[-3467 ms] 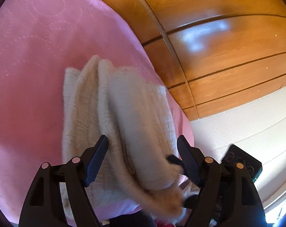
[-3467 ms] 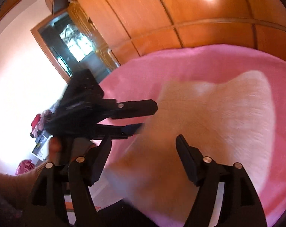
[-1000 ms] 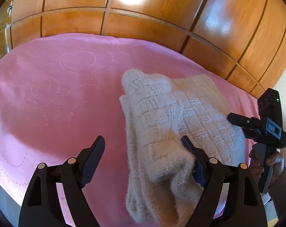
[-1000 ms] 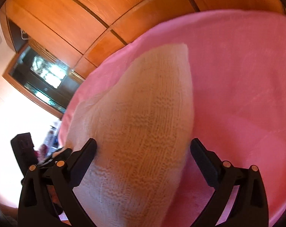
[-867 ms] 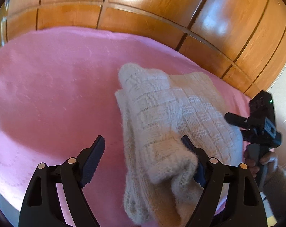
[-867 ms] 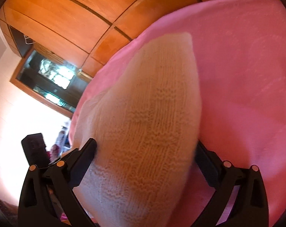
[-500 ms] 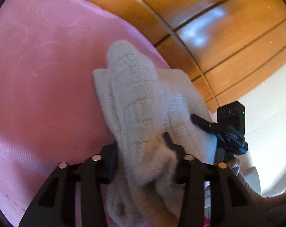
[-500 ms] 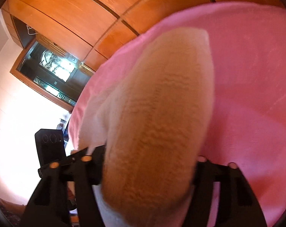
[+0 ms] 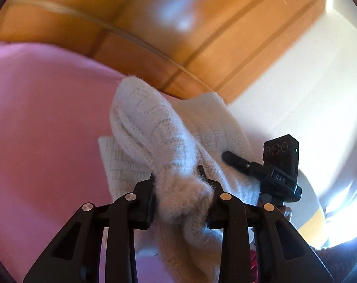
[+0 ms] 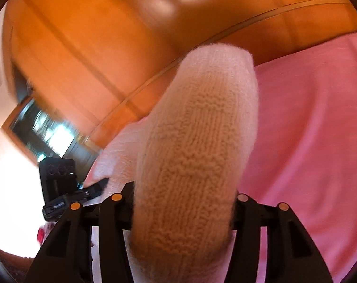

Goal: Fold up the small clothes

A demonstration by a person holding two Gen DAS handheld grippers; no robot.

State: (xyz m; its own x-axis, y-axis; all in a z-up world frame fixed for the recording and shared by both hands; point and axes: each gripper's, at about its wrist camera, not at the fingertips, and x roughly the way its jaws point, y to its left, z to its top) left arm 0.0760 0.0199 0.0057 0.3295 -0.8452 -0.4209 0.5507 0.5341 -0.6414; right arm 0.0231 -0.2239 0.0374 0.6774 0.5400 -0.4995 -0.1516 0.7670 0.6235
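Item: cream knit garment (image 9: 169,141), bunched between both tongs above pink bed cover (image 9: 44,122) | left tongs (image 9: 182,202), right tongs (image 10: 183,210): closing, clamped on knit | Step: fold lift | Next: edge to be carried over, laid flat.

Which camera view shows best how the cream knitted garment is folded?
The left wrist view: the cream knitted garment shows its stacked layers on the pink cover. The right wrist view shows only one thick knitted bulge filling the picture.
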